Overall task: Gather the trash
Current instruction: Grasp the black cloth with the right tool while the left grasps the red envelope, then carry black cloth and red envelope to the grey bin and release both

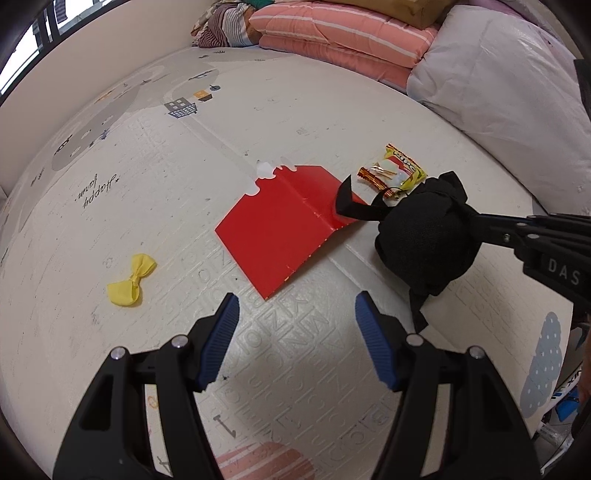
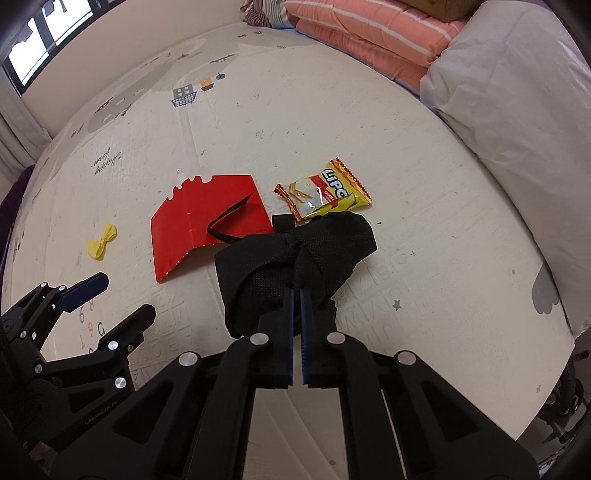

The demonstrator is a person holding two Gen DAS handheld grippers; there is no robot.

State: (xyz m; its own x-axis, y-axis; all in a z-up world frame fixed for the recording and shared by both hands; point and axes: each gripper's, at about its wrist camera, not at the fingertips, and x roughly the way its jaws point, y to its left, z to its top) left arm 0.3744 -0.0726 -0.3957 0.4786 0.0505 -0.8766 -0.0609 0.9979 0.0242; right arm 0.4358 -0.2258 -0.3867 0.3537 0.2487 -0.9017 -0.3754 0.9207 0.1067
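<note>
A black fabric bag [image 2: 295,266] lies bunched on the pale play mat, and my right gripper [image 2: 296,291] is shut on a fold of it. In the left wrist view the same bag [image 1: 424,240] sits at the right with the right gripper [image 1: 476,218] reaching in from that edge. A flattened red cardboard piece [image 1: 280,225] [image 2: 207,221] lies left of the bag, one black strap draped over it. A yellow snack wrapper [image 1: 395,171] [image 2: 325,192] lies just beyond the bag. A yellow bow-shaped scrap [image 1: 129,280] [image 2: 101,242] lies further left. My left gripper [image 1: 295,314] hangs open just short of the red cardboard's near corner.
Folded pink striped blankets [image 1: 332,33] and a large white pillow [image 1: 509,96] line the far and right sides. The mat's edge [image 2: 569,339] drops off at the right. Bare mat lies between the bow scrap and the window wall [image 2: 44,55].
</note>
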